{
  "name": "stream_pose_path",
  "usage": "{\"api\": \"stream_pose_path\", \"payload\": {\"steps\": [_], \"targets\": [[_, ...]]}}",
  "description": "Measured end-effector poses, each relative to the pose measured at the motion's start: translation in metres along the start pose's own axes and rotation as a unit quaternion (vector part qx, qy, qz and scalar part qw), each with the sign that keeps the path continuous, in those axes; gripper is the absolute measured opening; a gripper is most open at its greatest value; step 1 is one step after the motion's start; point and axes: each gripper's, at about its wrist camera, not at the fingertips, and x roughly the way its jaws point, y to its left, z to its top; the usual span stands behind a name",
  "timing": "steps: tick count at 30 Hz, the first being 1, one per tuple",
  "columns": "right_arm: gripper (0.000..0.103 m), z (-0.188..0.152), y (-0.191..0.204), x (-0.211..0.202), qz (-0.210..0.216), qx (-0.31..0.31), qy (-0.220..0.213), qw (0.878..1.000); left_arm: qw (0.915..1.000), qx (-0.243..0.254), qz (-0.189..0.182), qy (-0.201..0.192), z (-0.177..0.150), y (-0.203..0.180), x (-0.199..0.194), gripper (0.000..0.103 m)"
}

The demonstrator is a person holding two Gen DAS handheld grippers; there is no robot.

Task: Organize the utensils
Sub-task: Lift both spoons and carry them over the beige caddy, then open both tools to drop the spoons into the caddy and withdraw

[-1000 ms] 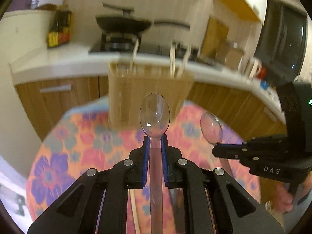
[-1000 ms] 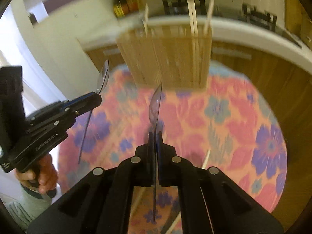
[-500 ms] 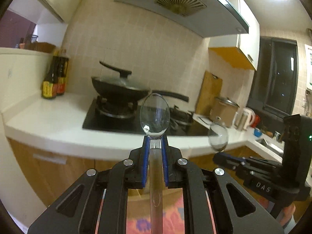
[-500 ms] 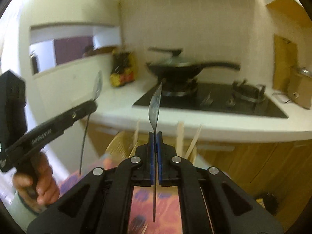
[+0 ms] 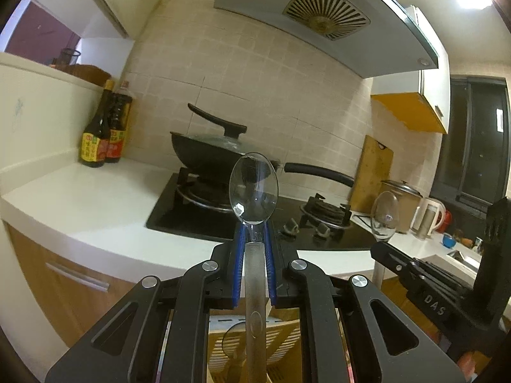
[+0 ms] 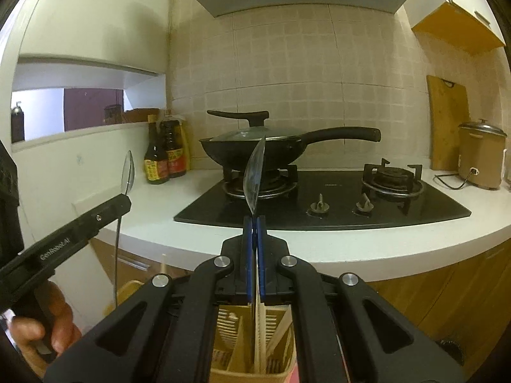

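Observation:
My left gripper (image 5: 254, 231) is shut on the handle of a clear plastic spoon (image 5: 254, 188), whose bowl points up and faces the camera. My right gripper (image 6: 254, 223) is shut on a second clear spoon (image 6: 254, 175), seen edge-on. Each gripper shows in the other's view: the right gripper (image 5: 378, 249) with its spoon (image 5: 385, 220) at the right, the left gripper (image 6: 126, 201) with its spoon (image 6: 127, 172) at the left. A slatted bamboo utensil holder (image 6: 230, 328) with chopsticks (image 6: 260, 335) stands just below both grippers, and the holder (image 5: 281, 338) is partly hidden behind the fingers.
Ahead runs a white counter (image 6: 383, 249) with a black gas hob (image 6: 335, 204) and a lidded wok (image 6: 255, 146). Sauce bottles (image 6: 163, 156) stand at the left; a cutting board (image 6: 447, 121) and rice cooker (image 6: 482, 156) at the right. A hand (image 6: 48, 319) holds the left gripper.
Both grippers rose and tilted up with their spoons. The floral table and the holder slid down out of the middle; the stove and wall tiles now fill both views.

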Motion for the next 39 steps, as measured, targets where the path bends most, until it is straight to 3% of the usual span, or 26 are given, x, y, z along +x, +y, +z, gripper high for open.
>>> {"api": "stream_pose_path", "payload": {"steps": [5,12,18,20,24,25,31,39], "targets": [[0.001,-0.016,0.004,0.013,-0.036,-0.021,-0.008,0.999,0.9997,0.022,0.008,0.0,-0.014,0.003,0.011,0.01],[0.001,-0.026,-0.004,0.018,-0.022,0.0,0.016,1.0,0.9996,0.025,0.012,0.004,-0.029,0.008,0.01,0.011],[0.004,-0.033,-0.012,0.01,0.001,0.018,0.053,0.998,0.9996,0.007,0.005,0.029,-0.038,0.016,-0.004,0.028],[0.01,-0.037,-0.017,0.004,0.012,0.035,0.067,0.997,0.9993,0.006,0.003,0.036,-0.04,0.016,-0.01,0.046],[0.045,-0.041,-0.026,-0.016,0.024,0.054,0.079,0.995,0.9987,0.003,0.002,0.051,-0.043,0.018,-0.031,0.052],[0.047,-0.041,-0.026,-0.022,0.024,0.054,0.078,0.995,0.9985,0.001,0.001,0.054,-0.044,0.018,-0.035,0.054],[0.047,-0.04,-0.028,-0.063,0.012,0.048,0.106,0.993,0.9975,-0.009,-0.006,0.07,-0.049,0.019,-0.076,0.057],[0.047,-0.051,-0.009,-0.104,-0.021,-0.019,0.215,0.976,0.992,-0.033,-0.023,0.119,-0.06,0.017,-0.118,0.059]]}}
